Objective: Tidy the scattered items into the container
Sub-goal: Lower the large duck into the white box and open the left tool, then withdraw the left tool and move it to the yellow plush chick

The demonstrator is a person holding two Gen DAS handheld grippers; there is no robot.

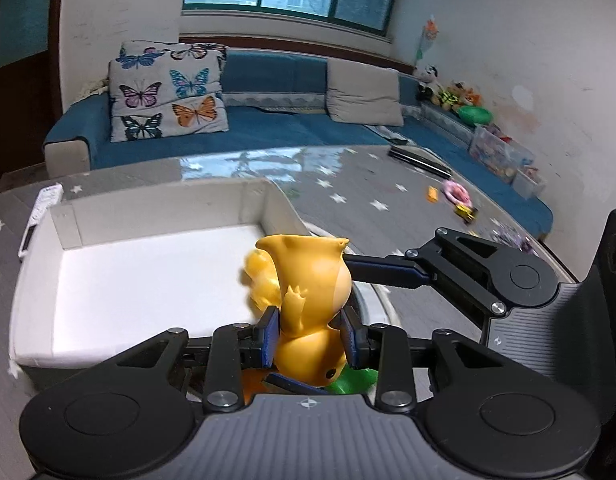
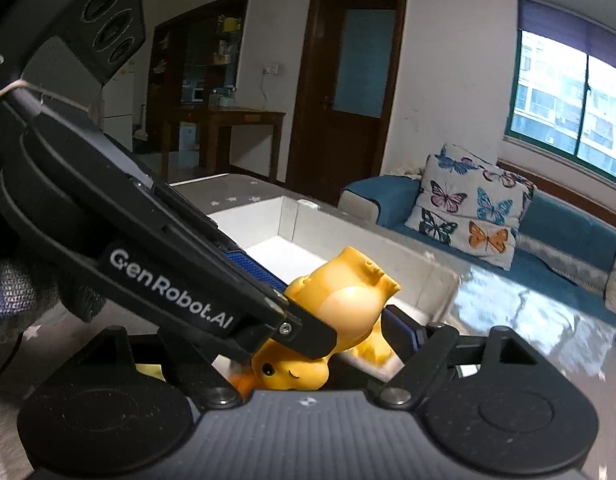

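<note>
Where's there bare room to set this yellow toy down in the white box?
The white box has a bare floor from its back wall to its left wall. It is crowded at the near right corner, where the left hand-held gripper grips the yellow toy and the right hand-held gripper's finger reaches in.

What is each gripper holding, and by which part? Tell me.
The left gripper clamps the yellow toy figure across its lower body. The right gripper's jaws flank the same toy, but whether they press cannot be told.
</note>
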